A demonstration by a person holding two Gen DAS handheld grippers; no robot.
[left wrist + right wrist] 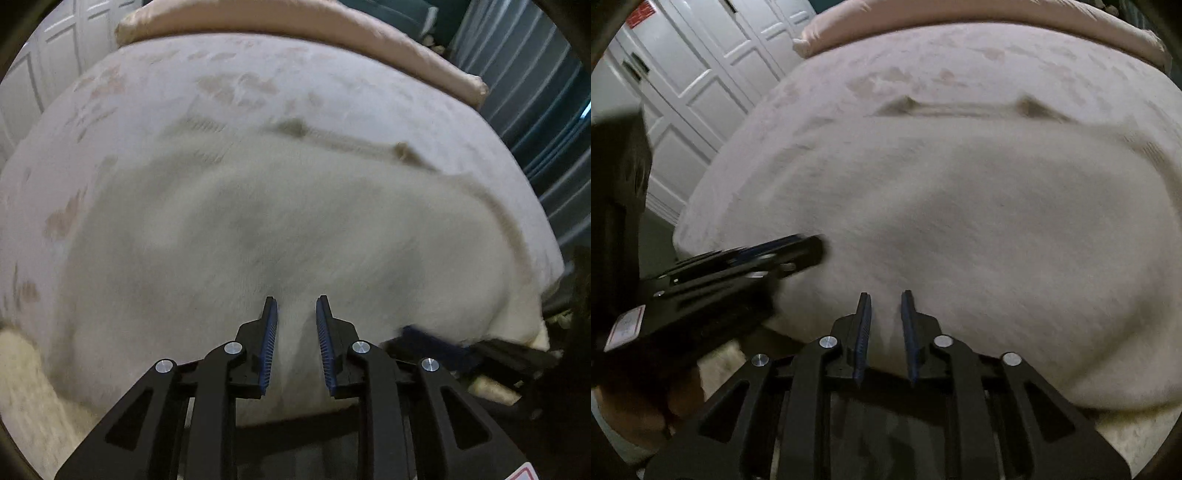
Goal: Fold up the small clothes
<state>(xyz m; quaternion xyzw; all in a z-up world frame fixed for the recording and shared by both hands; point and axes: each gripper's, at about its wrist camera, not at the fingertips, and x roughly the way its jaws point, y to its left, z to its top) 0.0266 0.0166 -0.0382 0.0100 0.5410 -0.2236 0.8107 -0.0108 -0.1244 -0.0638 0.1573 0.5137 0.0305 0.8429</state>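
Observation:
A cream knit garment (295, 221) (960, 221) lies spread flat on the bed, with a tan trim band (343, 142) (964, 108) along its far edge. My left gripper (297, 301) points down over the garment's near edge. Its blue pads stand a narrow gap apart, with a small pucker of cloth in the gap and no visible pinch. My right gripper (885, 295) hovers the same way over the near edge, jaws slightly apart. Each gripper shows blurred in the other's view: the right one (436, 343), the left one (809, 249).
The bed (147, 92) (923, 55) has a pale sheet with a faint print. A peach pillow (295, 22) (960, 14) lies along its far side. White panelled doors (701, 74) stand at the left, blue-grey curtains (535, 110) at the right. A cream rug (29, 387) lies below.

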